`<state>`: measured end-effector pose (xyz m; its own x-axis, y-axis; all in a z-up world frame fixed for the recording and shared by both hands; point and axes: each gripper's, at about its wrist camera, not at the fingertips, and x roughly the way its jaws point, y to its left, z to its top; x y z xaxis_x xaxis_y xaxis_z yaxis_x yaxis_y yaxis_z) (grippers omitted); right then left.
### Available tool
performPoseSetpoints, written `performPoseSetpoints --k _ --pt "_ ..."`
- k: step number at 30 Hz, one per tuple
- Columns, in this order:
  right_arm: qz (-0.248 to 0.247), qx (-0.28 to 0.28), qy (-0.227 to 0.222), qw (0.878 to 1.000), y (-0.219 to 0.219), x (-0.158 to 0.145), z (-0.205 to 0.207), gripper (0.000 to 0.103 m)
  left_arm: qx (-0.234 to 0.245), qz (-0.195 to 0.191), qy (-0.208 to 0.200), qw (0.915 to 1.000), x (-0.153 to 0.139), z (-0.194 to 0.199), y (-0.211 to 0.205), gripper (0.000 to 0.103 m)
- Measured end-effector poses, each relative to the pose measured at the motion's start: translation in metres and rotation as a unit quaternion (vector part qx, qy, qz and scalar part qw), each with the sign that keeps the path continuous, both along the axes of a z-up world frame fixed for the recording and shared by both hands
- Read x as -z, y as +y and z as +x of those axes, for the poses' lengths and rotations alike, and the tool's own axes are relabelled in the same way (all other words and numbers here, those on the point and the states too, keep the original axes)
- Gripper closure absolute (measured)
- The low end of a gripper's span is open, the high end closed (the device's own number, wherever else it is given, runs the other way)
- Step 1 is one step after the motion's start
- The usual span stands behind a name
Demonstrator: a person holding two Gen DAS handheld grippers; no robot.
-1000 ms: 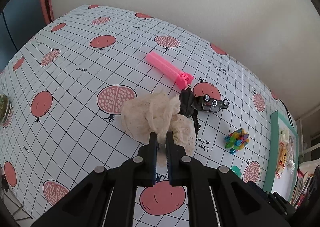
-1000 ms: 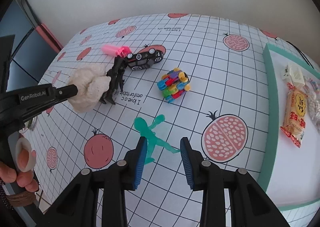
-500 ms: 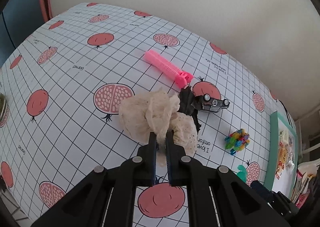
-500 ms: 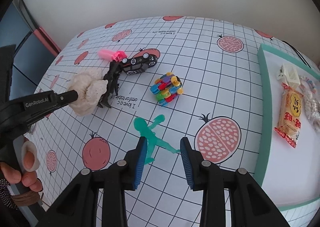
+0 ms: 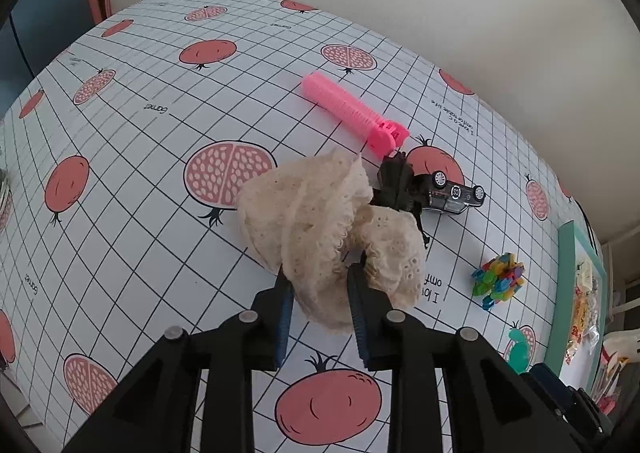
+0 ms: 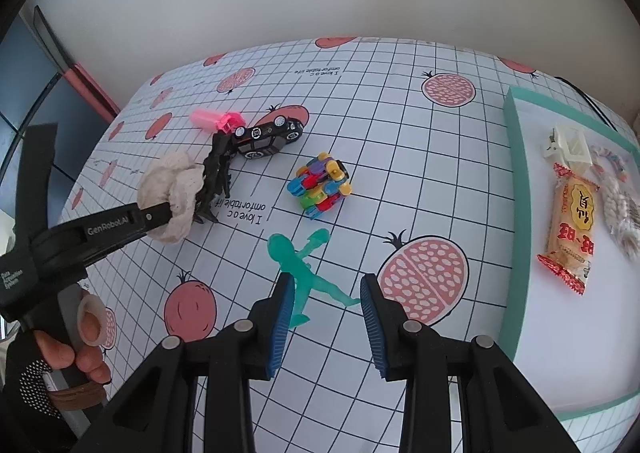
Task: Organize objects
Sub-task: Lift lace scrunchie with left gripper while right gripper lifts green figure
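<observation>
Left gripper (image 5: 320, 285) jaws parted around lace cloth (image 5: 320, 221).

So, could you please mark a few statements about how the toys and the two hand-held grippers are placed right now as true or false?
1. The left hand-held gripper has its fingers apart around the cream lace cloth. True.
2. The right hand-held gripper is shut on the green figure. False: its fingers are open, and the figure lies flat on the table.
3. The black toy car lies upside down, wheels up. True.
4. The snack packet lies on the bare tablecloth. False: it lies in the teal-rimmed tray.
5. The pink comb is in the tray. False: it lies on the tablecloth.
</observation>
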<state>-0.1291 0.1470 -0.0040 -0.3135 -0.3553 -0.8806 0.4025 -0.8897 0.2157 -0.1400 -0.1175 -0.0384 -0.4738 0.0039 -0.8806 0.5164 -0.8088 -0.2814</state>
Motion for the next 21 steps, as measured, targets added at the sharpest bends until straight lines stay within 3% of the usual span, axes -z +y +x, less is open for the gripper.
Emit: performPoseSetpoints --k 2,5,8,21 --pt "0.0 0.001 -0.001 1.0 0.001 0.0 0.0 0.067 -0.001 -0.004 0.0 1.0 -0.001 0.0 0.001 0.079" --pt "0.0 0.001 0.0 1.0 0.0 0.0 0.0 0.067 -0.002 -0.006 -0.003 1.0 -0.001 0.0 -0.001 0.094" --pt "-0.002 0.003 0.001 1.0 0.001 -0.001 0.0 0.067 -0.006 -0.003 0.0 1.0 -0.003 0.002 -0.003 0.099" --pt "-0.011 0.013 0.015 1.0 0.005 -0.012 0.0 0.067 0.001 -0.034 0.08 0.9962 -0.055 0.012 0.003 0.1"
